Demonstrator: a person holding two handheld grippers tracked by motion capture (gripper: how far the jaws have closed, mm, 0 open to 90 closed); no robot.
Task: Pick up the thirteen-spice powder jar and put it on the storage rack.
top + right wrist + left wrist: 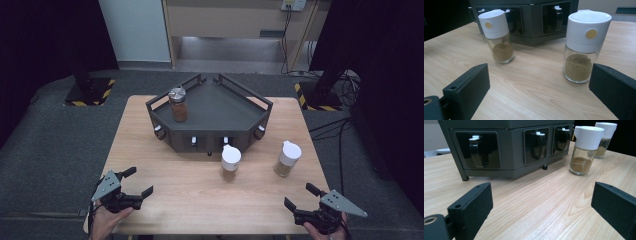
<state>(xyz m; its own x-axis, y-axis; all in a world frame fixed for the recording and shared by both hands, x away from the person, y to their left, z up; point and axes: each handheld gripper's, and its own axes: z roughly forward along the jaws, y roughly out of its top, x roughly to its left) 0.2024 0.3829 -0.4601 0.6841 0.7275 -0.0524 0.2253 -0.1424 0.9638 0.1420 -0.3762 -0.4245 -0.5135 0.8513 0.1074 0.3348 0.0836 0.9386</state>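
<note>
A dark grey angular rack (210, 107) stands at the table's far middle, with a steel-lidded jar of brown spice (178, 104) on its top left. Two white-capped glass spice jars stand upright on the wood in front of it: one near the middle (230, 163) (586, 149) (498, 35), one to its right (287, 159) (604, 138) (584, 45). My left gripper (138, 181) (541, 212) rests open at the near left, empty. At the near right my right gripper (302, 196) (539, 95) is open and empty, a short way before the right jar.
The rack's front faces (506, 150) hold dark recesses with white-tipped hooks. The wooden table (200, 200) is bare between the grippers. Black stands with yellow-striped bases (90, 92) sit on the grey floor beyond the table's far corners, with cables at the right.
</note>
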